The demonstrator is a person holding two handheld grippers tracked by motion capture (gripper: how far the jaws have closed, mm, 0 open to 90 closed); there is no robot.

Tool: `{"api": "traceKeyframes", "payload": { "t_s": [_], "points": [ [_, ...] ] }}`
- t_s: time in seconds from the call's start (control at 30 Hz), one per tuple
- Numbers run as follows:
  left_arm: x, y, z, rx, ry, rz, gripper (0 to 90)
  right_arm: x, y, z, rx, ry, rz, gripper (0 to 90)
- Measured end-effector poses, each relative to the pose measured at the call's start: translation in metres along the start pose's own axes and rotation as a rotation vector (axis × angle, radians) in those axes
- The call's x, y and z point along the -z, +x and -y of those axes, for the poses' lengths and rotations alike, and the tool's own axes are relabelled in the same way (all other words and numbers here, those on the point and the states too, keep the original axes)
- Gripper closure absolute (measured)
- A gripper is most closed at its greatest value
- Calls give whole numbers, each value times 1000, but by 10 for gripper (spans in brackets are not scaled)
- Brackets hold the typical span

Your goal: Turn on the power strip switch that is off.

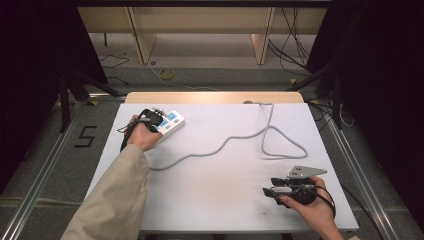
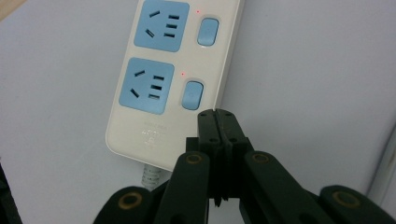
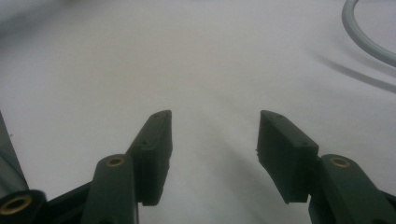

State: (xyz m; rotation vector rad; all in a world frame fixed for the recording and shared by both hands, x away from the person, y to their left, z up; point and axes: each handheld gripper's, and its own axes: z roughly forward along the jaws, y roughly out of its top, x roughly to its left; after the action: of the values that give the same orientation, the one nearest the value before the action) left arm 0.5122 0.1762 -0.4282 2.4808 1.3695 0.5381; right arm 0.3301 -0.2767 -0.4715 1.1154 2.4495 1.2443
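A white power strip (image 1: 171,123) with blue sockets lies at the table's far left. In the left gripper view the power strip (image 2: 173,70) shows two blue sockets, each with a blue switch and a small red light. My left gripper (image 2: 216,114) is shut with nothing in it, its tips just below the nearer switch (image 2: 193,94). From above, the left gripper (image 1: 152,119) sits at the strip's near end. My right gripper (image 1: 270,186) rests open over bare table at the near right, and its jaws (image 3: 212,135) stand apart with nothing between them.
The strip's grey cable (image 1: 235,139) snakes across the white table (image 1: 210,195) and loops at the far right, and a piece of that cable (image 3: 369,39) lies ahead of the right gripper. Beyond the table are floor cables and wooden furniture legs.
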Motion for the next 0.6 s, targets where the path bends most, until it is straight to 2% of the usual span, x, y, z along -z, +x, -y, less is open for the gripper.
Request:
{"api": "traceKeyframes", "payload": {
  "t_s": [0.33,0.6],
  "points": [
    [-5,4,-6,7,9,0,898,0,0,0,2,3,-1,462],
    [-7,6,-12,-4,16,-6,898,0,0,0,2,3,-1,462]
  ]
}}
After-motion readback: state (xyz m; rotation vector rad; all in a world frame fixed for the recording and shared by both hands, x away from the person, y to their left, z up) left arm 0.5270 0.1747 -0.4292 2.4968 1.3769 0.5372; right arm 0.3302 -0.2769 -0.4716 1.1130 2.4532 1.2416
